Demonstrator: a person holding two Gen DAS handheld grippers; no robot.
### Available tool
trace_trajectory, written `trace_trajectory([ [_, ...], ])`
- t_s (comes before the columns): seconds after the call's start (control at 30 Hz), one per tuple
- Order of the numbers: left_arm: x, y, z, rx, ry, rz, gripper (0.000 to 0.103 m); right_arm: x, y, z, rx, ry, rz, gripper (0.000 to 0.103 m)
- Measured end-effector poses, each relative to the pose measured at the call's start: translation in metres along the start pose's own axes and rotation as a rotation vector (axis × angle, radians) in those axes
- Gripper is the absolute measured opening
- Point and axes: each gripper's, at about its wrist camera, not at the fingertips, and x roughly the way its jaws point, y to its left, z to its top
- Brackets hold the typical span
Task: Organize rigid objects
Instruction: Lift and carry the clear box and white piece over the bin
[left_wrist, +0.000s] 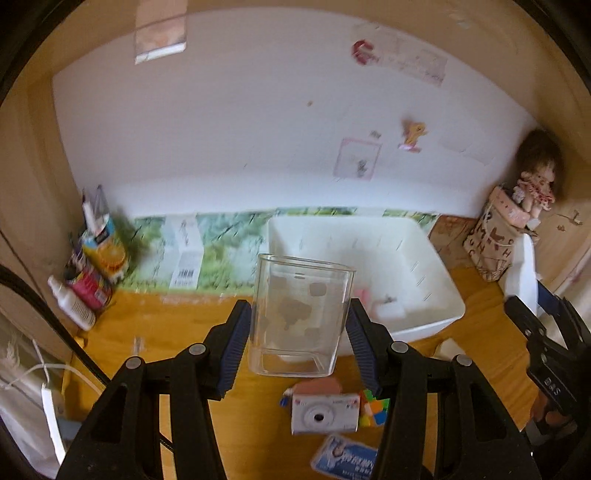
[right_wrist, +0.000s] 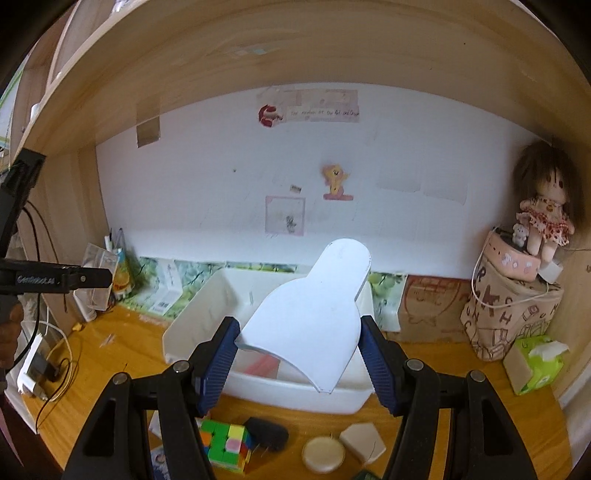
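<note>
My left gripper (left_wrist: 298, 321) is shut on a clear plastic cup (left_wrist: 303, 273) with brown spots, its blue pads (left_wrist: 236, 339) against both sides. The cup hangs upright above the wooden desk, in front of a white bin (left_wrist: 452, 295). My right gripper (right_wrist: 299, 325) is shut on a white scoop-shaped plastic piece (right_wrist: 314, 295), held above the near part of the white bin (right_wrist: 295, 391). On the desk below lie a toy camera (left_wrist: 325, 411), a colour cube (right_wrist: 225, 443), a black plug (right_wrist: 266, 430), a round beige disc (right_wrist: 323, 454) and a beige block (right_wrist: 364, 441).
A juice carton (left_wrist: 107, 247) and bottles stand at the left, with cables and a power strip (right_wrist: 33, 365). At the right are a fabric bag (right_wrist: 513, 314) with a doll (right_wrist: 546, 218) on top and a tissue pack (right_wrist: 535, 363). A shelf hangs overhead.
</note>
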Motion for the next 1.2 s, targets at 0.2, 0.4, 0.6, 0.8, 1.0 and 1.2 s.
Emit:
trace_trajectory([
  [0.2, 0.0, -0.006, 0.002, 0.023, -0.111, -0.023, 0.056, 0.013, -0.004, 0.002, 0.006, -0.046, -0.02, 0.066],
  [0.4, 0.004, -0.014, 0.007, 0.048, -0.211, -0.055, 0.056, 0.029, -0.005, -0.001, -0.003, -0.074, -0.017, 0.066],
  [0.6, 0.023, -0.02, 0.015, 0.049, -0.308, -0.009, 0.056, 0.052, -0.004, -0.007, -0.021, -0.073, -0.016, 0.066],
  [0.8, 0.049, -0.024, 0.016, 0.056, -0.327, 0.028, 0.056, 0.084, -0.011, -0.016, 0.005, -0.023, -0.024, 0.066],
  [1.0, 0.08, -0.025, 0.017, 0.059, -0.271, 0.023, 0.056, 0.11, -0.015, -0.025, 0.016, 0.047, -0.03, 0.066],
  [1.2, 0.1, -0.026, 0.017, 0.056, -0.232, 0.021, 0.056, 0.129, -0.017, -0.034, 0.025, 0.1, -0.026, 0.066],
])
